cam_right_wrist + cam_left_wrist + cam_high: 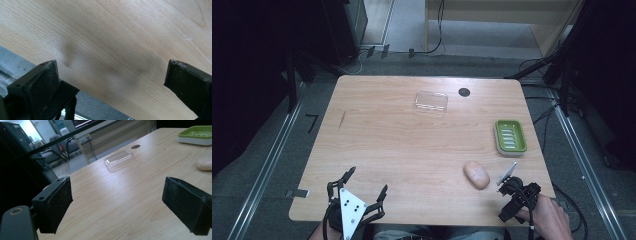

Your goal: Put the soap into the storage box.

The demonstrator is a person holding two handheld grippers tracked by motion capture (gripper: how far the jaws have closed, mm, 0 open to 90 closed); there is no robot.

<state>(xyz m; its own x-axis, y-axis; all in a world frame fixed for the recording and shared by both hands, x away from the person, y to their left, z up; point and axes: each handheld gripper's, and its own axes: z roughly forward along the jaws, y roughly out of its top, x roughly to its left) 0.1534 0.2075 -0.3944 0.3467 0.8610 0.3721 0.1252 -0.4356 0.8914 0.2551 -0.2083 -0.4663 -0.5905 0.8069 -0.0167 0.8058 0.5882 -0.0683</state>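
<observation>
Soap bar [476, 175] lay at five o'clock, untouched; left gripper [365, 186] and right gripper [110, 82] stood apart, empty. Likely next: grasp soap for green dish [510, 137].

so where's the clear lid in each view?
High view: clear lid at the table's far middle, left of the dark hole.
Left gripper view: lid upper centre, beyond the open jaws, below-left of the hole.
Right gripper view: bare tabletop between the jaws, not the lid.
Shared landmark: the hole; also the green dish.
</observation>
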